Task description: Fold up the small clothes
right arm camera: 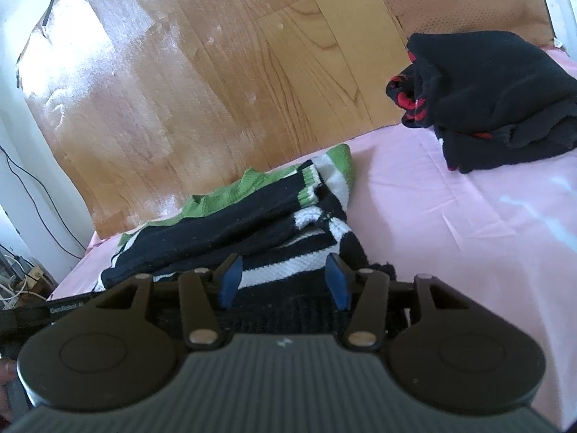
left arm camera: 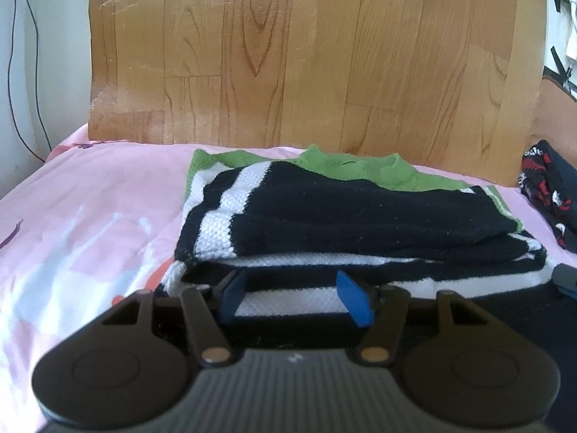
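A small knitted sweater point(left arm camera: 339, 216), black with white stripes and green trim, lies partly folded on the pink bedsheet point(left arm camera: 90, 216). My left gripper point(left arm camera: 294, 297) is open, its blue pads point(left arm camera: 232, 296) astride the sweater's near striped edge, holding nothing. In the right wrist view the same sweater point(right arm camera: 230, 231) lies in front of my right gripper point(right arm camera: 285, 281), which is open with its blue pads point(right arm camera: 337, 281) over the near black and white edge. The tip of the right gripper shows at the right edge of the left view point(left arm camera: 566, 278).
A wooden headboard point(left arm camera: 306, 54) stands behind the bed. A black and red garment point(right arm camera: 497, 97) lies bunched at the right near the headboard. Cables point(left arm camera: 25, 72) hang on the wall at the left. Pink sheet point(right arm camera: 468, 234) spreads right of the sweater.
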The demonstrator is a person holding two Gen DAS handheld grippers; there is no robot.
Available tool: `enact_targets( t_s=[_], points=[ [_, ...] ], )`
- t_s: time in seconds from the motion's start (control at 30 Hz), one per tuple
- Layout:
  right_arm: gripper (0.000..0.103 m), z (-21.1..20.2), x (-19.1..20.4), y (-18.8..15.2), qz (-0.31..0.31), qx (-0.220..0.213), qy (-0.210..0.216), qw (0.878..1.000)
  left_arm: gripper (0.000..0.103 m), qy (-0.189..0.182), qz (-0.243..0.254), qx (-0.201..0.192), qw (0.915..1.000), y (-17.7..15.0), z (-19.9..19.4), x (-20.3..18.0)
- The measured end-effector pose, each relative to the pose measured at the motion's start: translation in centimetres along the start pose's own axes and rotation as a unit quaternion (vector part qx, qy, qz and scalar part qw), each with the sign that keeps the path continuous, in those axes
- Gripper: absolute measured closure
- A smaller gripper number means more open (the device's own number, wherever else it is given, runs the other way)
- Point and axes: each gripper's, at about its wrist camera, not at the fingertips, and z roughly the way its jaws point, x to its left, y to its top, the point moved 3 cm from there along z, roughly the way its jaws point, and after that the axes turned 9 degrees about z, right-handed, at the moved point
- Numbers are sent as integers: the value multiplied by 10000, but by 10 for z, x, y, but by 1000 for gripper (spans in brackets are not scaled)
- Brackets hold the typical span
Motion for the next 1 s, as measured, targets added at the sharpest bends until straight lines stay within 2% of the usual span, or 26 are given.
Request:
enact_targets(
  t_s=[1.0],
  points=[
    [41,-4,2,-1,-57,-74,69,9999,42,132,-70,3,9999,-1,-1,1]
  ],
)
